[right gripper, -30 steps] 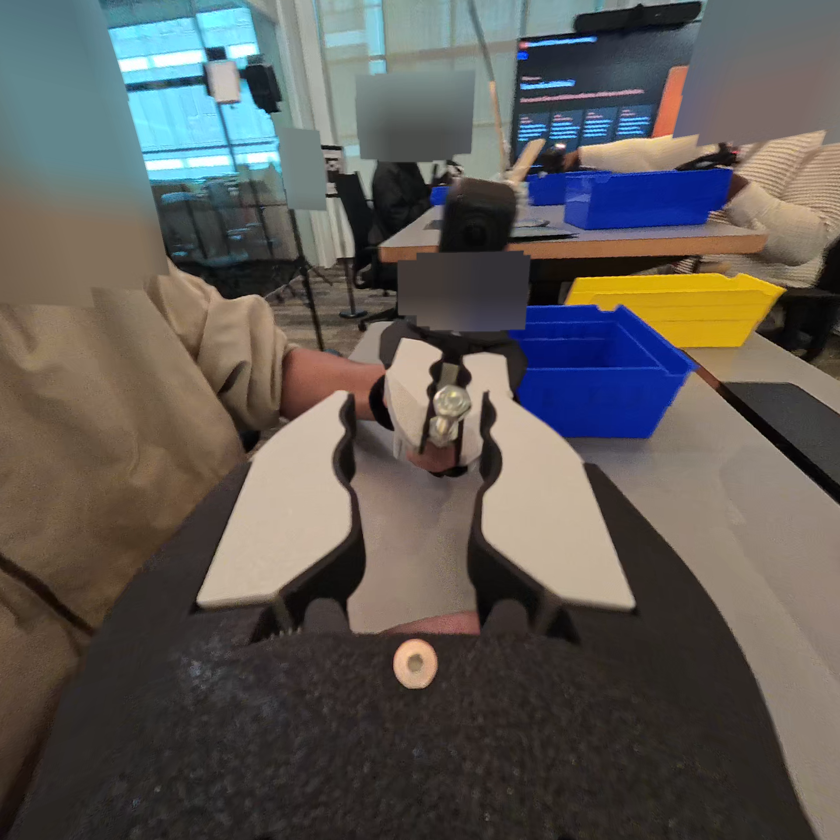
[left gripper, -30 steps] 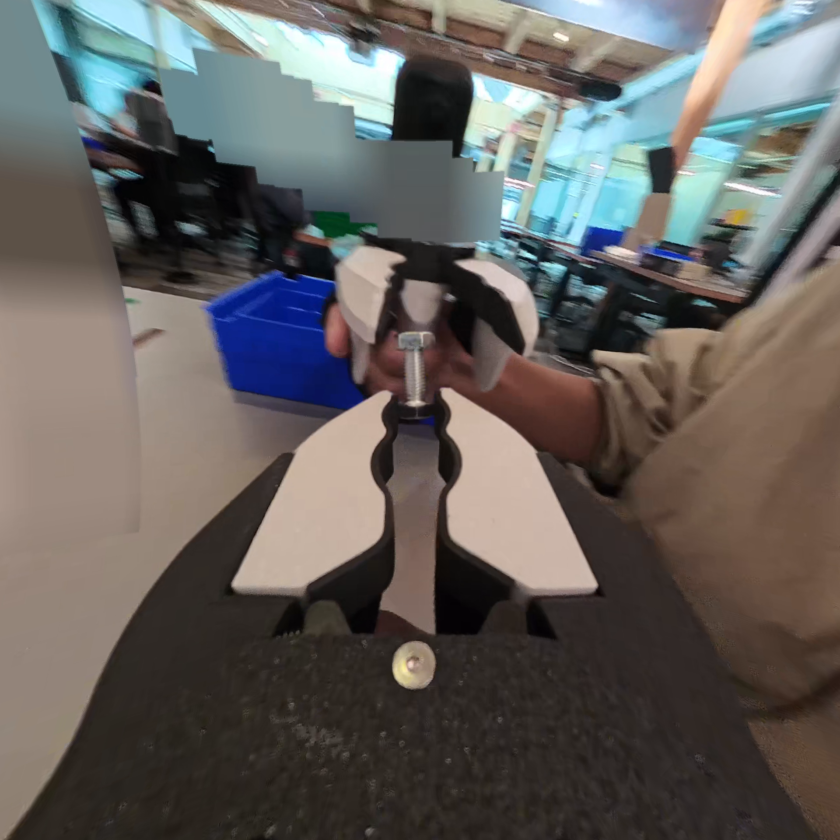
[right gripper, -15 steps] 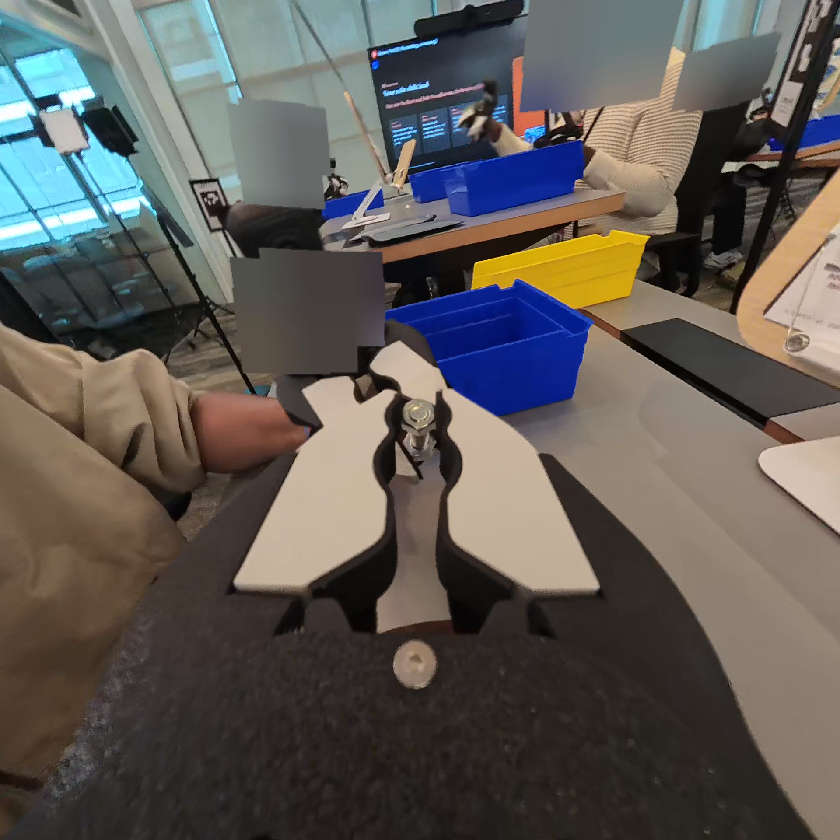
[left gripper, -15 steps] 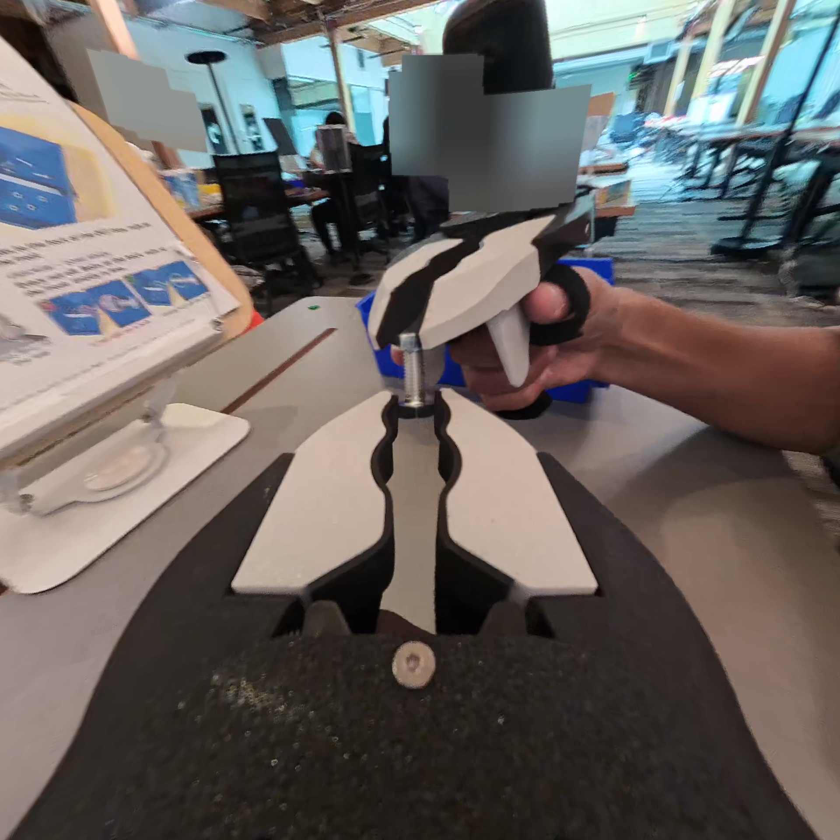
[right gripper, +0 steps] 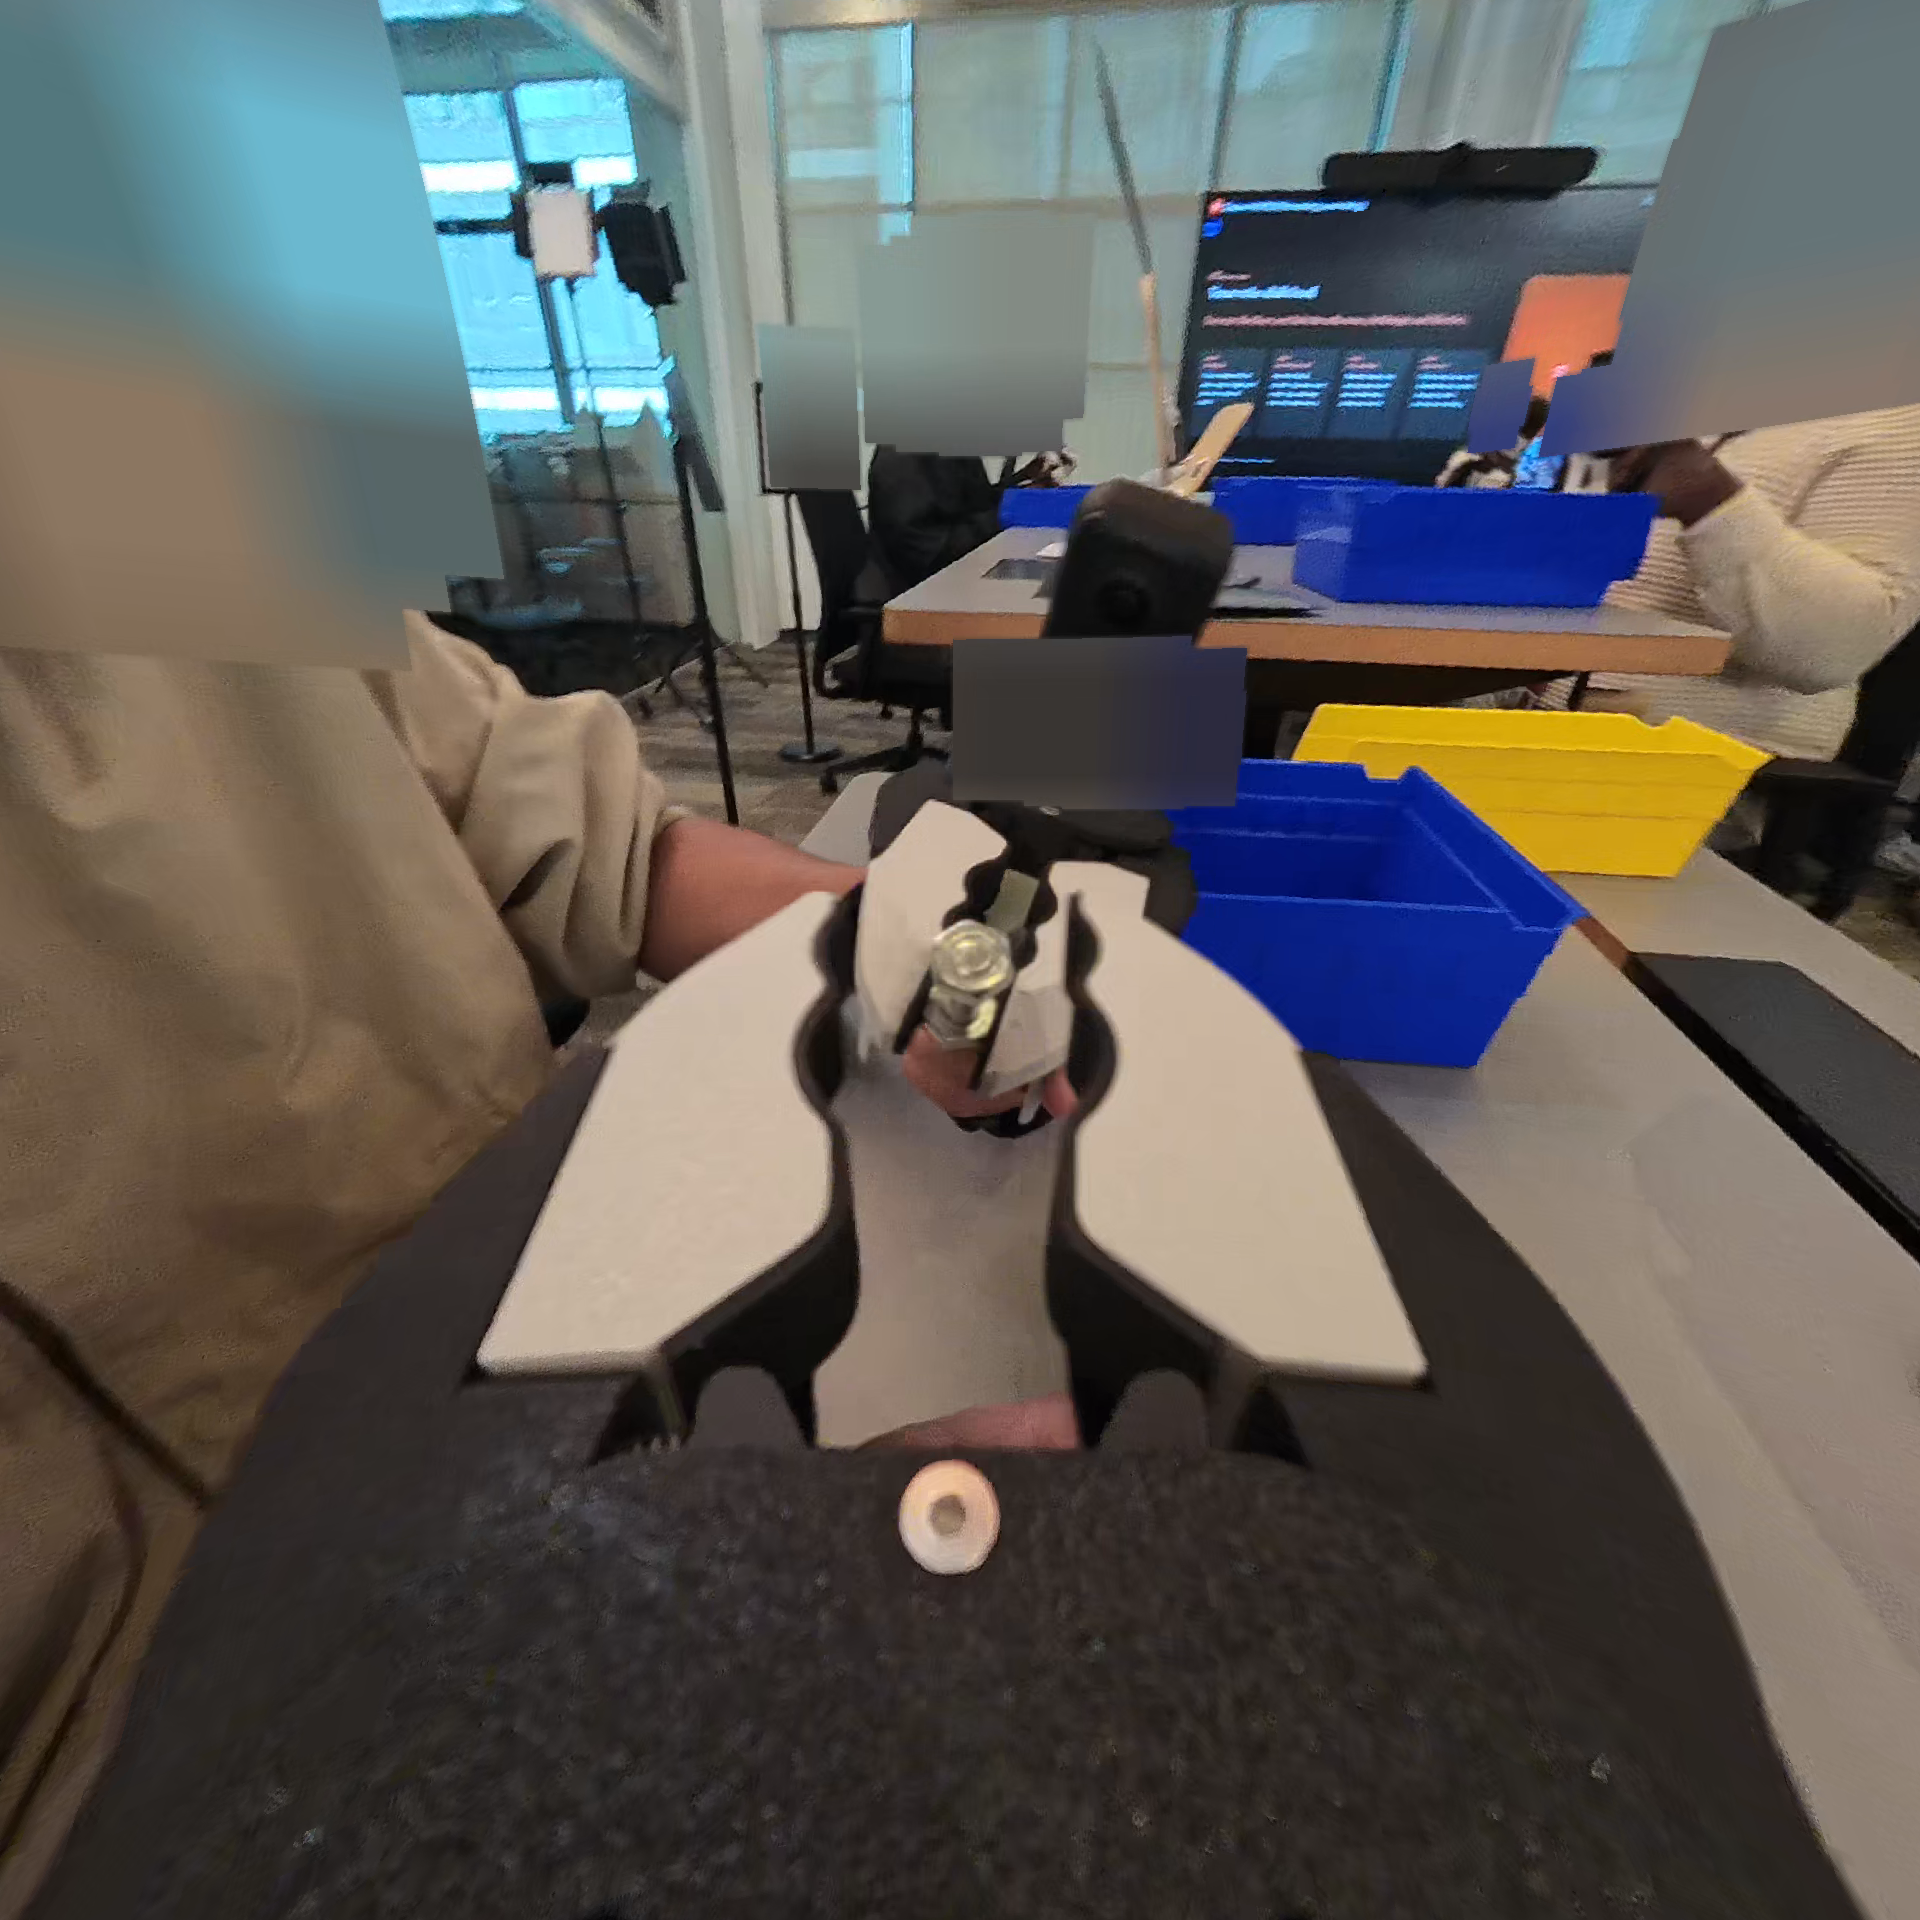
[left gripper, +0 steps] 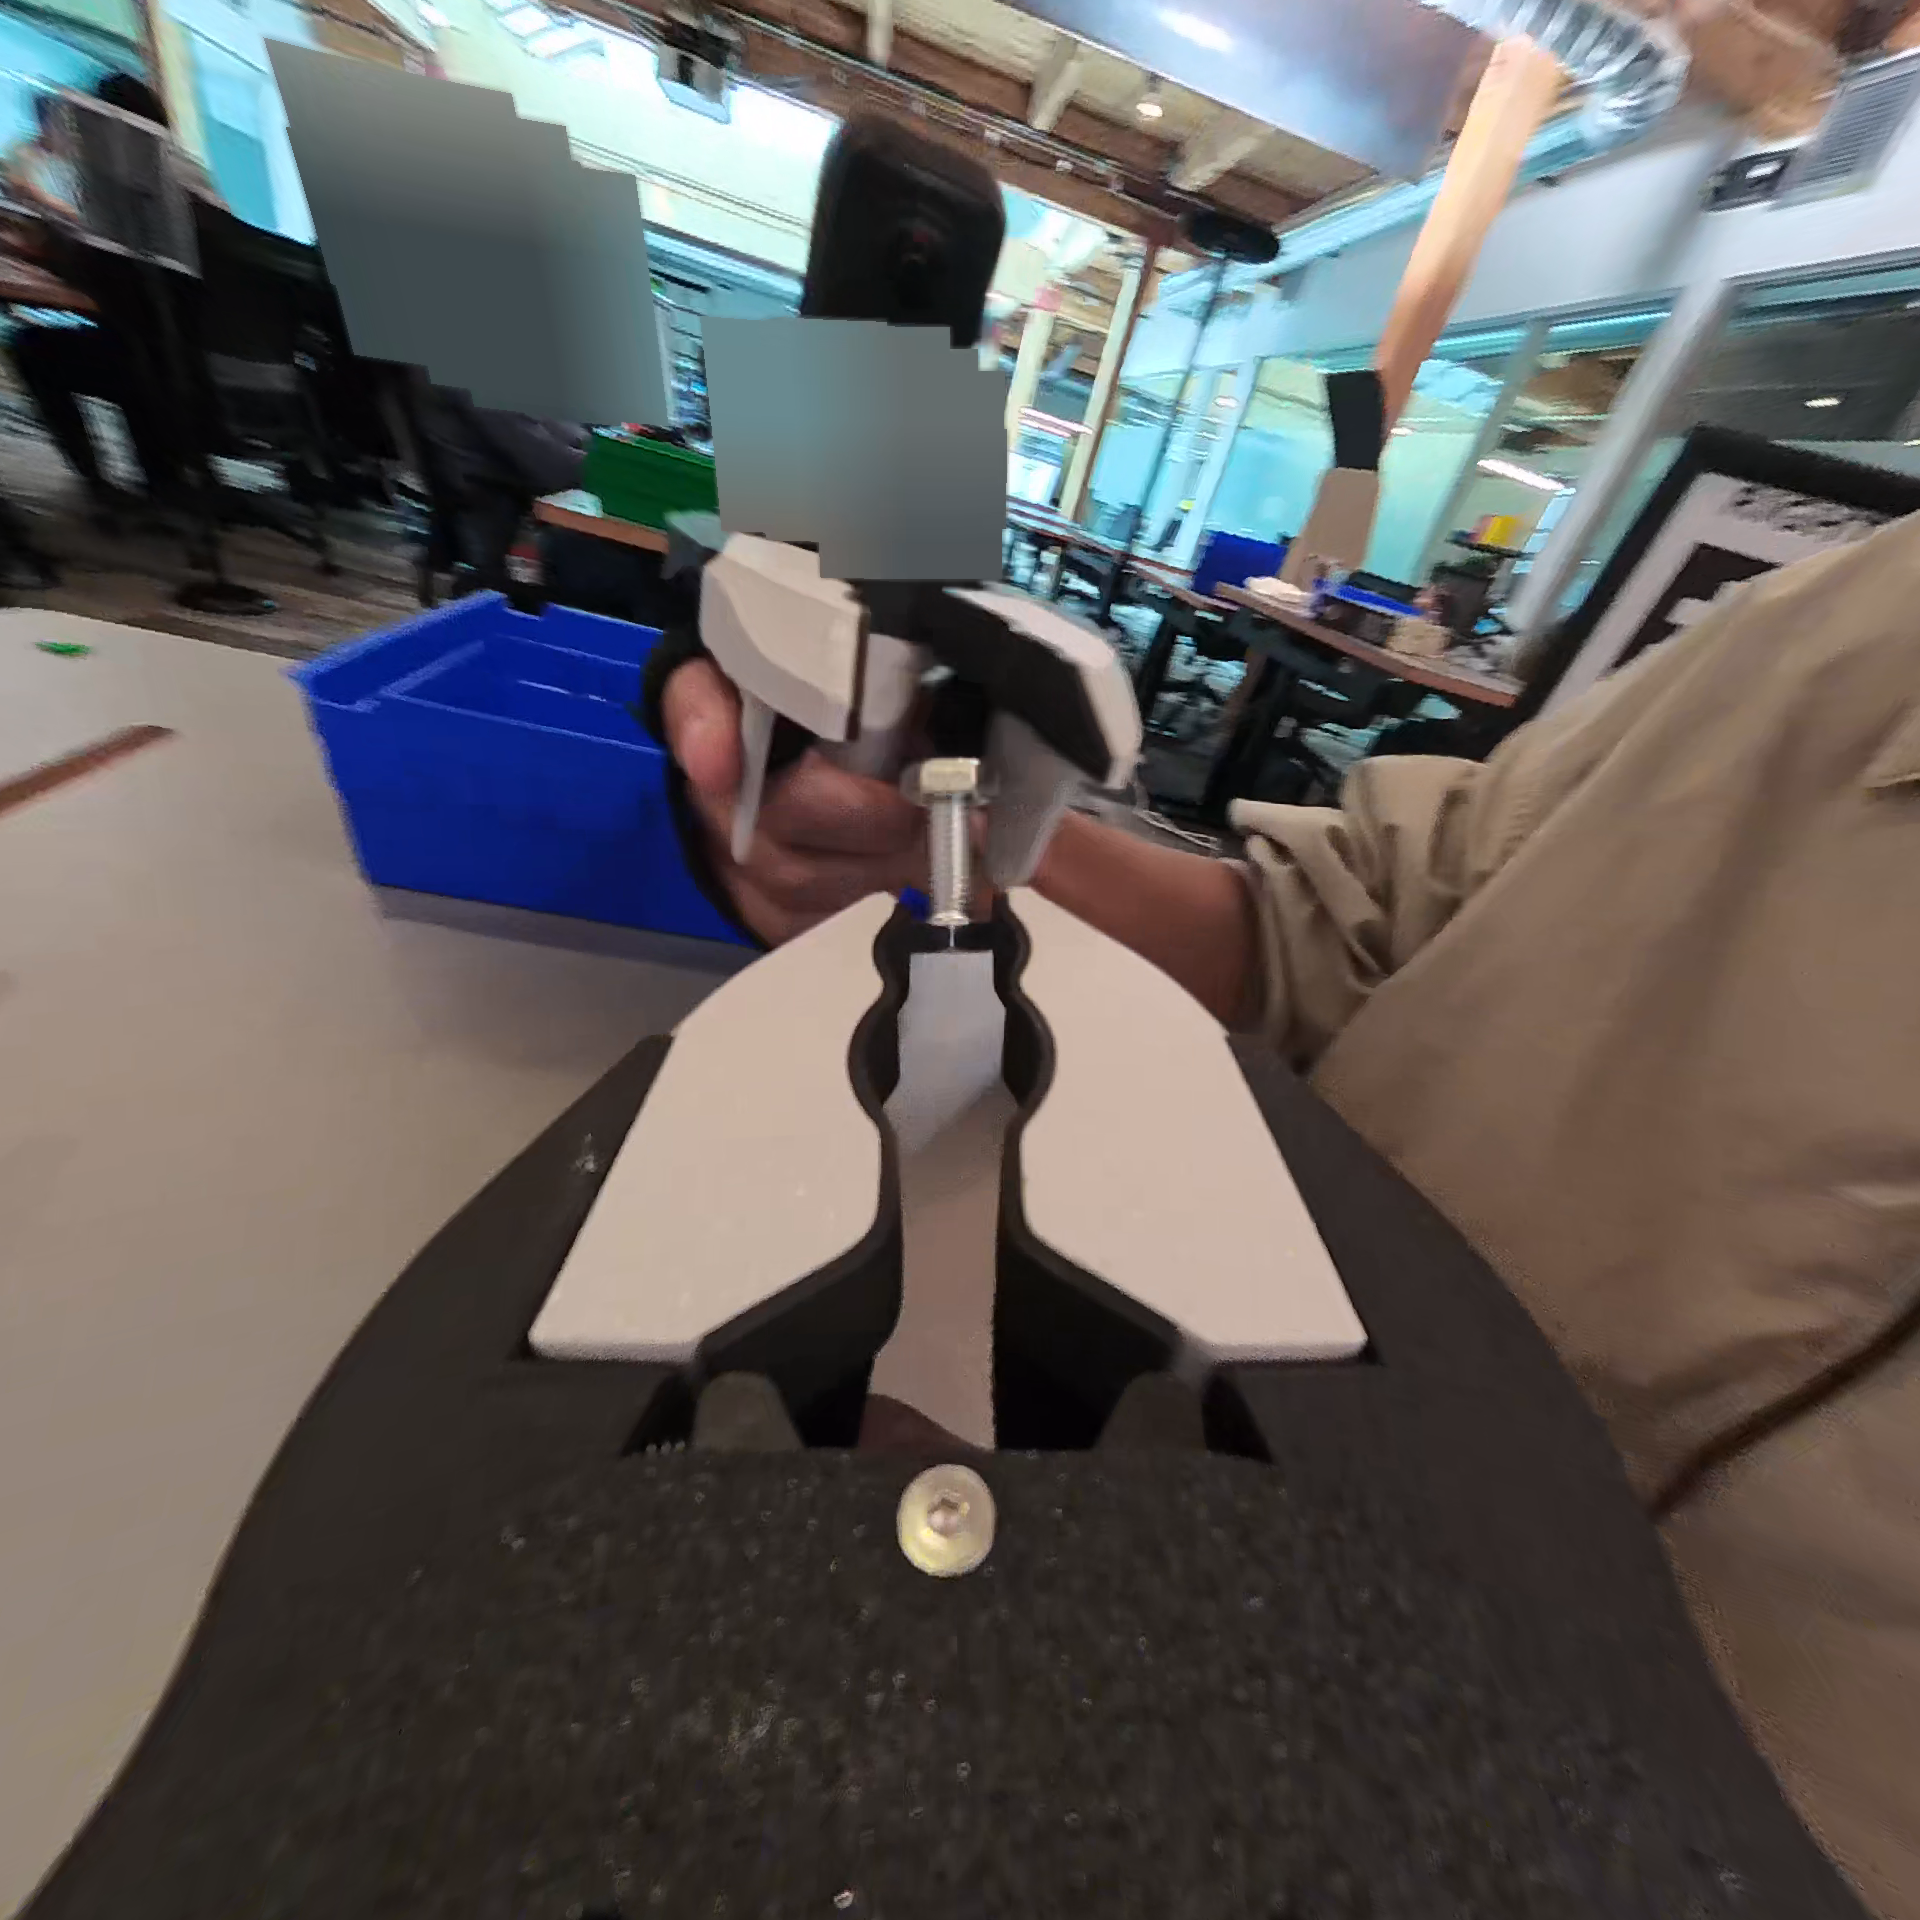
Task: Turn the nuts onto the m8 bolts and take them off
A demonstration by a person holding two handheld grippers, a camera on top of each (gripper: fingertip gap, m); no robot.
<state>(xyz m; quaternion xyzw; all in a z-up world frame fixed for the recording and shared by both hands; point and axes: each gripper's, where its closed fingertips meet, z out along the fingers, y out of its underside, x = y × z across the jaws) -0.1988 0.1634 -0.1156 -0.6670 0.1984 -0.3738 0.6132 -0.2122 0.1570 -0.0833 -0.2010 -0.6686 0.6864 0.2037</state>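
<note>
The left gripper [left gripper: 951, 928] is pinching the lower end of the bolt [left gripper: 952, 847] at the very tips of its jaws, where the nut [right gripper: 961, 1029] is sitting on the thread. The bolt is standing upright, head up, above the counter [left gripper: 208, 1039]. From the left wrist view the nut itself is hidden between the tips, so what exactly they are bearing on is hard to tell.

The right gripper [right gripper: 951, 966] is facing it, jaws released and standing apart on either side of the bolt head without touching it. This looks like the reset between turns of the nut: one tool is keeping the assembly steady while the other is lining up for a fresh bite. The next move calls for the right jaws to be closing squarely on the hex head, then for one side to be twisting against the other. Whether the nut is going on or coming off cannot be told.

Half a second ago the right jaws were nearly closed around the head and the left view was pointing toward a document stand; now they are parted, and the blue bin [left gripper: 499, 769] is showing behind the bolt again.
</note>
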